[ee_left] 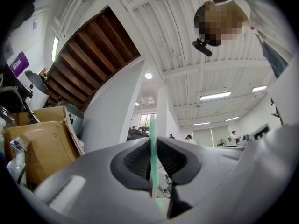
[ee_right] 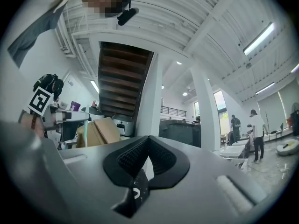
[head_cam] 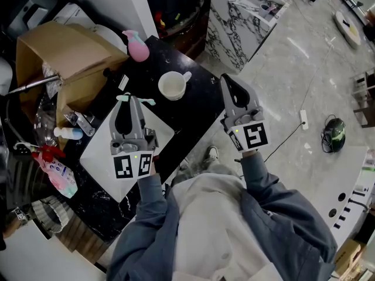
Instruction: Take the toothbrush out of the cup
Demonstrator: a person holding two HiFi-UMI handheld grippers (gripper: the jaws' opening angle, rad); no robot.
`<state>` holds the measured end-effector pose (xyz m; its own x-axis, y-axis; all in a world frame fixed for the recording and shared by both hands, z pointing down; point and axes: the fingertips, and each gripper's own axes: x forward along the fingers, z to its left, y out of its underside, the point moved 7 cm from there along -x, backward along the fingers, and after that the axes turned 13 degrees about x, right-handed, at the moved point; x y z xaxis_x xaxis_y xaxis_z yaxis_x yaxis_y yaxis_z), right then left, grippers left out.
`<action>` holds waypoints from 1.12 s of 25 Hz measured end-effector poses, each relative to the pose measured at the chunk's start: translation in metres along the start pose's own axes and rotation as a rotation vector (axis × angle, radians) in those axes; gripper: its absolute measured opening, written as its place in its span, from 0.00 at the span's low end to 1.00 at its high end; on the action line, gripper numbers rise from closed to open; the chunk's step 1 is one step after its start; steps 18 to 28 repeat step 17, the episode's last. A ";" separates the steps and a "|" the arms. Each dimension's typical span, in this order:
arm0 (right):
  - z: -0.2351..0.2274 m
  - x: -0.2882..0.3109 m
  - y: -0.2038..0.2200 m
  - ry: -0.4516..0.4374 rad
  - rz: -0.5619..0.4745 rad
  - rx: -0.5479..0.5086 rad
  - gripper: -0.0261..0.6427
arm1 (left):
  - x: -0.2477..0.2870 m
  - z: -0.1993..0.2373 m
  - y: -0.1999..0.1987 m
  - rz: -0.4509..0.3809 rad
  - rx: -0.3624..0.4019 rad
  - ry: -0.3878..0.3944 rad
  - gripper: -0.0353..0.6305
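Over far corner of white sheet, just short of cup: toothbrush already out, pinched crosswise in your left gripper. Judge it light, stiff, slick plastic; hold mid-handle or it pivots. Your right gripper closed, empty.

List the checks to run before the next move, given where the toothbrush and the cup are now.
1. Mint-green plastic toothbrush clear of the white ceramic cup: ok, it is fully outside the cup.
2. Left gripper fingers closed on the toothbrush: ok, the handle is pinched between them.
3. Cup upright on the black marbled countertop: ok.
4. Right gripper free: ok, it is shut with nothing between its fingers.
5. Intended set-down place: cannot tell.
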<state>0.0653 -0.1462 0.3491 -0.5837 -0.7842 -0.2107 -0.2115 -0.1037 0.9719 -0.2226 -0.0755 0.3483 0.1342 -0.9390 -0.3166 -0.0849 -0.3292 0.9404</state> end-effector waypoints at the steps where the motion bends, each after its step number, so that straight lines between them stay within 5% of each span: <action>1: -0.001 0.000 0.000 0.002 0.000 0.002 0.05 | 0.000 0.000 0.000 0.002 0.002 0.000 0.21; 28: -0.001 -0.002 0.000 0.011 -0.003 0.001 0.05 | 0.000 -0.004 -0.001 0.015 0.055 -0.001 0.21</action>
